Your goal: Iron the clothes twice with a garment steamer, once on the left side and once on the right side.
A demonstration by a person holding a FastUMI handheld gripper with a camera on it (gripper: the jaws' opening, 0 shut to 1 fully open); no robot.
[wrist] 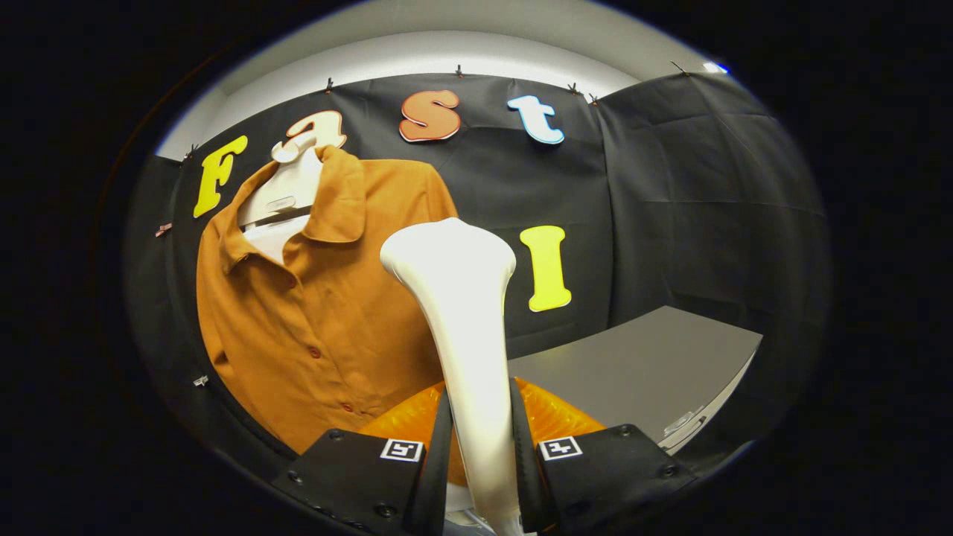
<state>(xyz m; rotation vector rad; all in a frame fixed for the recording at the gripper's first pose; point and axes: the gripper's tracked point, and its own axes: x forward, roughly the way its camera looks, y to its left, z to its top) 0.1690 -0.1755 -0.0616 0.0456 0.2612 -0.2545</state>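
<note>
Gripper view: booth with black cloth walls [670,186], pale ceiling band above.
Gripper [480,454]: clamped on the steamer's white handle, both fingers pressing its sides.
Steamer [461,298]: upright between the fingers, flared white head rising ahead of them; orange translucent body [555,417] just behind the finger bases.
Shirt [320,313]: brown-orange, buttoned, hung on a white hanger [287,190] against the cloth wall, beyond the fingers and left of the steamer head.
Table [640,365]: grey, flat, bare top, right of the steamer, set against the wall.
</note>
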